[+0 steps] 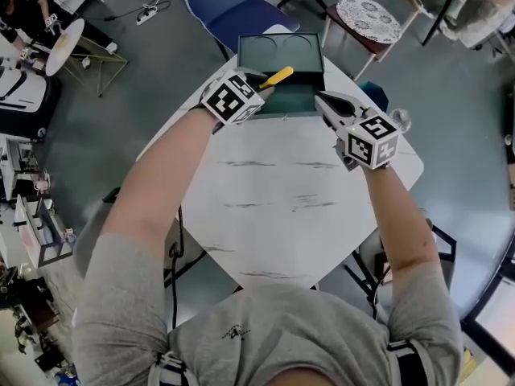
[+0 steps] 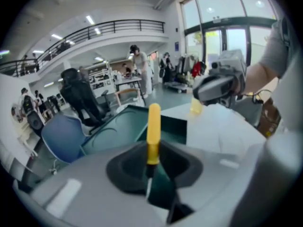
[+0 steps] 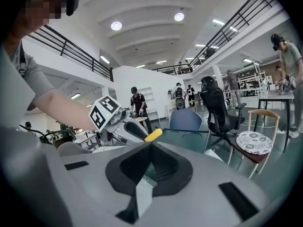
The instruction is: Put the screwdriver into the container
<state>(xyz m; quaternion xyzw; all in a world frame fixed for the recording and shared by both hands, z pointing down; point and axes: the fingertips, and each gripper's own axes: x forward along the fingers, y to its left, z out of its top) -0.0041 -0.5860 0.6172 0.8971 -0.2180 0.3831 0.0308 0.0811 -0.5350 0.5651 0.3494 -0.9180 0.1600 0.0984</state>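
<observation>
Screwdriver [image 1: 278, 77] first: you have it pinched in your left gripper [image 1: 261, 87]. The fingers [image 2: 128, 167] clamp its dark shaft, and the yellow handle sticks out past the tips, pointing far and a little to the right. The tool is off the counter [image 1: 273, 191], and in the head view it hangs above the near left part of the dark green container [image 1: 298, 95].

That container sits at the far edge of the counter with its lid open. The lid stands on the far side and shows two round recesses.

Your right gripper [image 1: 322, 99] is to the right of the left one, just beside the container's near right corner, and also clear of the counter. Its fingers [image 3: 128, 167] are pressed together at the tips with nothing between them. From the right gripper view you look across at the left gripper's marker cube and the yellow handle.

Beyond the counter stand a blue chair [image 1: 229, 2] and a wooden chair with a patterned cushion [image 1: 368, 16].
</observation>
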